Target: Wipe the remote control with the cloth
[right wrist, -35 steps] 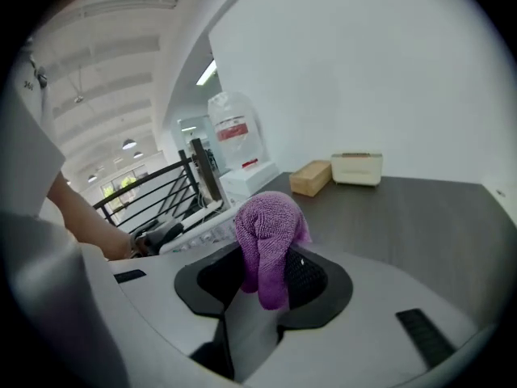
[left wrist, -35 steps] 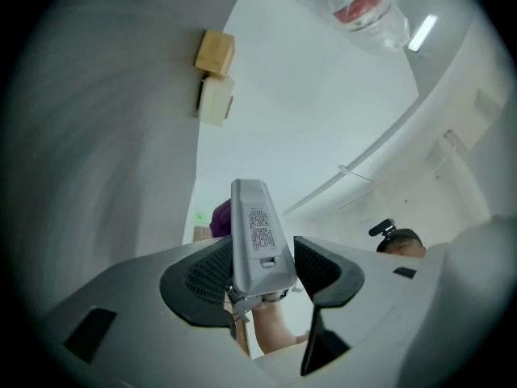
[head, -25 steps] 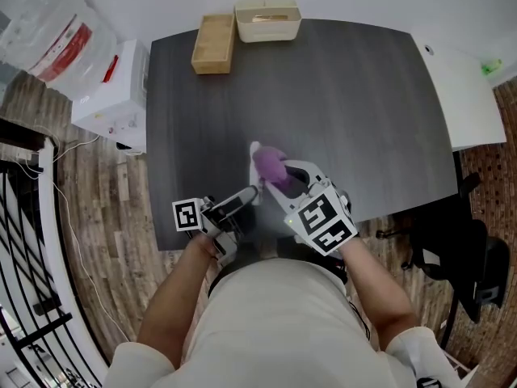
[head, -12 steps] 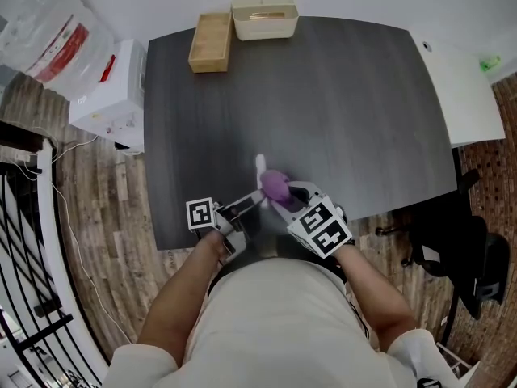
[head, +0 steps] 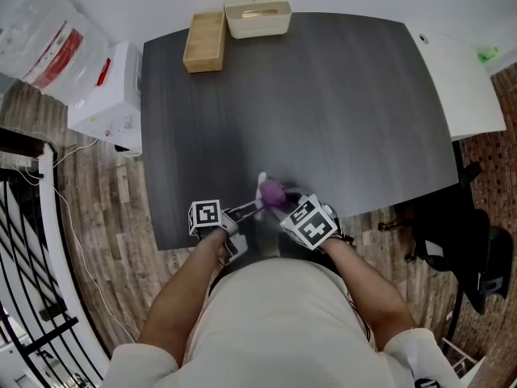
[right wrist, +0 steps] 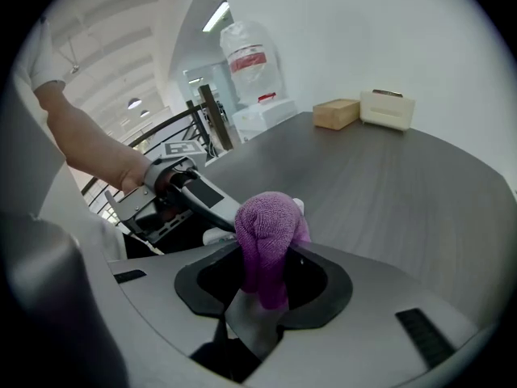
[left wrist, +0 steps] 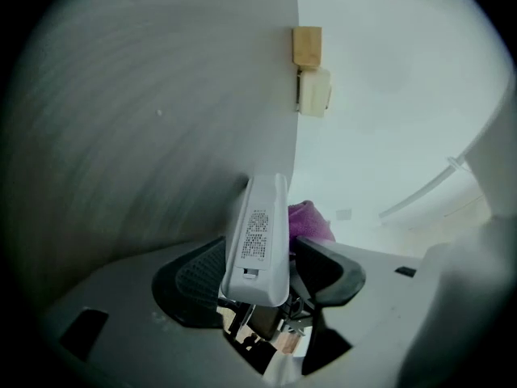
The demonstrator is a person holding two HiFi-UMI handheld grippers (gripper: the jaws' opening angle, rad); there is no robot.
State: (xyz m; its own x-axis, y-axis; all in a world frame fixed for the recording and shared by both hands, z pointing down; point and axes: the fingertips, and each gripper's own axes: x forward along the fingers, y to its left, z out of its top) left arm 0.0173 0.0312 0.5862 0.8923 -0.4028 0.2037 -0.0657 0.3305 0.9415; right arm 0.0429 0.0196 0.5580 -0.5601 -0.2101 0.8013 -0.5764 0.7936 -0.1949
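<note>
Within left gripper (left wrist: 260,280), remote control (left wrist: 262,231)

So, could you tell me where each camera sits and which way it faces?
Head view: on the person's head, facing steeply down at the table; torso, forearms, left gripper, right gripper show.
Left gripper view: rides that gripper, facing along jaws that have just been opening around the remote control; body: just its jaws.
Right gripper view: rides that gripper, facing past its clamped purple cloth to the left hand.
Shared: all show table, remote control, cloth.
</note>
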